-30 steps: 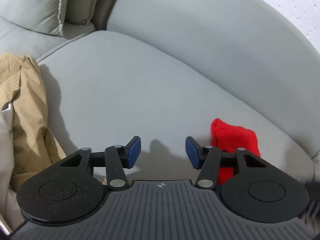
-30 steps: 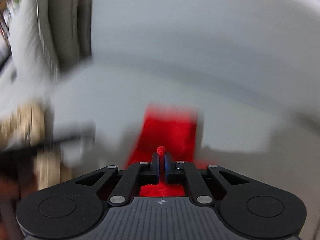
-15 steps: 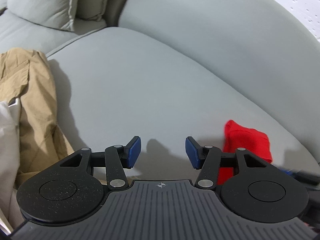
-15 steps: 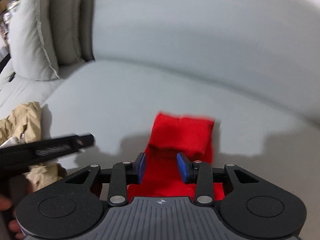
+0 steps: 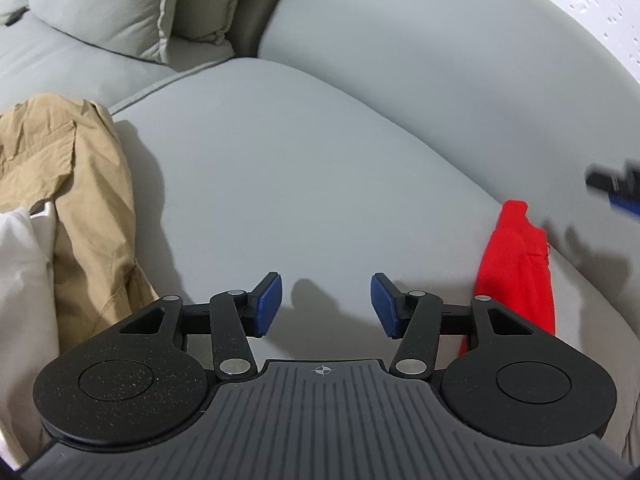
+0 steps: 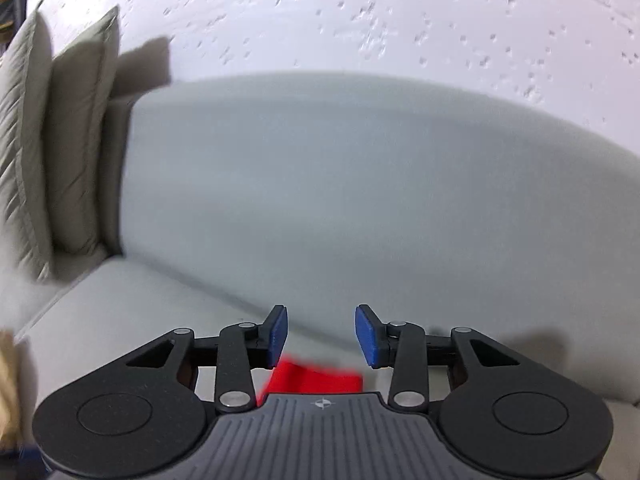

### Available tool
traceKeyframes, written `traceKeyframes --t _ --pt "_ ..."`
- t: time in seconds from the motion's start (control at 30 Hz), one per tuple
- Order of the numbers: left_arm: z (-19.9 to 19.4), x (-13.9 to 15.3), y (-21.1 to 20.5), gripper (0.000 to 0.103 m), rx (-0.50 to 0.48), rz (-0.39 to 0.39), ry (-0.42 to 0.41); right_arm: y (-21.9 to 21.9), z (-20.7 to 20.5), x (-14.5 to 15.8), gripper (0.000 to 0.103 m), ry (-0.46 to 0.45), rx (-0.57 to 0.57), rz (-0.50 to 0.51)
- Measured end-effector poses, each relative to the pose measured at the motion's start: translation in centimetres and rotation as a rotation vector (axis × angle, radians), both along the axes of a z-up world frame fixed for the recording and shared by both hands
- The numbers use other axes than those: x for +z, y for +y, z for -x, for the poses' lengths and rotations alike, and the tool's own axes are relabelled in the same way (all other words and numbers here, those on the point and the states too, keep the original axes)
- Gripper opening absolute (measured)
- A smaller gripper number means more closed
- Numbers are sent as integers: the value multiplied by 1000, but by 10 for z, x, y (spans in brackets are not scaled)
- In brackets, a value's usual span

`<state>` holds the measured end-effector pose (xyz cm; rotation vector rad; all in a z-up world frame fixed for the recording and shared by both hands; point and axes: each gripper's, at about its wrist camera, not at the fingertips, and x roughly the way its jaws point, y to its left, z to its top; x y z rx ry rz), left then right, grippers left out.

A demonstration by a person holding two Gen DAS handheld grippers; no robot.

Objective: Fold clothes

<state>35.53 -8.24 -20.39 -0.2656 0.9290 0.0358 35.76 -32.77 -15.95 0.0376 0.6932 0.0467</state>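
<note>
Red cloth (image 5: pixel 518 272) is down on the sofa seat (image 5: pixel 300 184), at the seat's right end near the crease with the backrest (image 5: pixel 420 64). It looks bunched or roughly folded, long axis running from the seat's front edge toward the backrest. In the right wrist view only a blurred strip of it (image 6: pixel 316 378) shows, just under and short of the tips.

Right gripper (image 6: pixel 321 334): jaws opening, nothing between them, pads clear of the cloth. It points at the backrest, over the cloth rather than at it, yet it's the nearer tool.

Left gripper (image 5: pixel 326 306): jaws wide apart, empty, aimed at bare seat mid-cushion. Red cloth lies to its right, well off its line.

Tan garment (image 5: pixel 68 184) and a white one (image 5: pixel 24 280) are heaped at the seat's left edge, left of the left gripper and closer to it than the red cloth.

My read: red piece is set aside. Next pick is likely from the left heap, left hand leading.
</note>
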Motion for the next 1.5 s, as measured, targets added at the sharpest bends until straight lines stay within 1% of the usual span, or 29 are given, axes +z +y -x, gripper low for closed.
traceKeyframes --t 0.07,0.1,0.17,0.23,0.27,0.37,0.43,0.47,0.5,0.53,0.57,0.63,0.77,0.8,0.83,0.93,0.97,1.0,1.03,1.1,1.13,1.2,1.27,1.3,1.37,1.4,1.43,1.47,1.5 --pt "2 1 -2 55 -9 -1 -3 -4 25 -5 38 84 37 -16" --pt "3 2 -3 55 -13 -3 -6 -5 34 -7 38 108 48 -22" --pt "4 3 -5 55 -18 -7 -10 -6 70 -14 37 171 82 -36" --pt "4 2 -6 55 -19 -9 -9 -5 93 -20 38 208 106 -45" --pt "4 2 -7 55 -20 -7 -6 -4 104 -24 38 229 126 -34" --pt "5 2 -10 55 -27 -11 -6 8 112 -40 44 257 173 62" --pt "6 3 -11 55 -33 -16 -10 8 114 -46 42 269 191 72" --pt "6 3 -11 55 -34 -19 -13 8 115 -46 38 264 207 79" --pt "5 3 -11 55 -34 -20 -13 8 117 -46 15 259 219 88" --pt "5 2 -11 55 -32 -22 -11 10 116 -45 3 249 233 106" --pt "5 1 -11 55 -30 -22 -8 12 115 -45 4 239 249 127" --pt "4 0 -10 55 -25 -19 -3 17 103 -39 4 193 244 129" --pt "3 -1 -9 55 -18 -20 2 11 59 -8 4 50 154 81" --pt "3 -1 -9 55 -17 -19 2 10 50 -4 4 27 136 68" --pt "3 -2 -9 55 -17 -19 3 9 32 2 4 -10 106 50" --pt "3 -2 -9 55 -20 -21 6 6 -6 -2 4 -30 60 9" --pt "2 -3 -9 55 -20 -20 8 5 -22 -11 6 -12 46 -12" --pt "1 -3 -8 55 -19 -21 9 5 -29 -17 9 4 40 -22" --pt "0 -4 -8 55 -19 -23 10 4 -37 -28 12 42 26 -21" --pt "-1 -5 -7 55 -18 -27 13 3 -53 -53 28 129 -8 -14" --pt "-2 -6 -6 55 -15 -26 15 2 -54 -63 29 145 -29 31" --pt "-4 -7 -4 55 -6 -19 20 0 -45 -61 42 120 -37 53" --pt "-4 -7 -4 55 -3 -19 19 -4 -34 -52 51 91 -37 50" --pt "-3 -6 -5 55 -4 -19 18 -5 -28 -46 53 75 -35 50" --pt "-2 -5 -7 55 -11 -21 14 -7 -10 -27 53 15 -19 55" --pt "-1 -5 -9 55 -13 -23 13 -6 -3 -21 47 8 -4 42" --pt "0 -5 -10 55 -15 -24 12 -5 2 -18 42 29 18 17" --pt "1 -4 -11 55 -16 -26 11 -3 5 -19 34 90 49 -16" --pt "2 -4 -11 55 -16 -27 11 2 6 -26 26 177 76 -36"
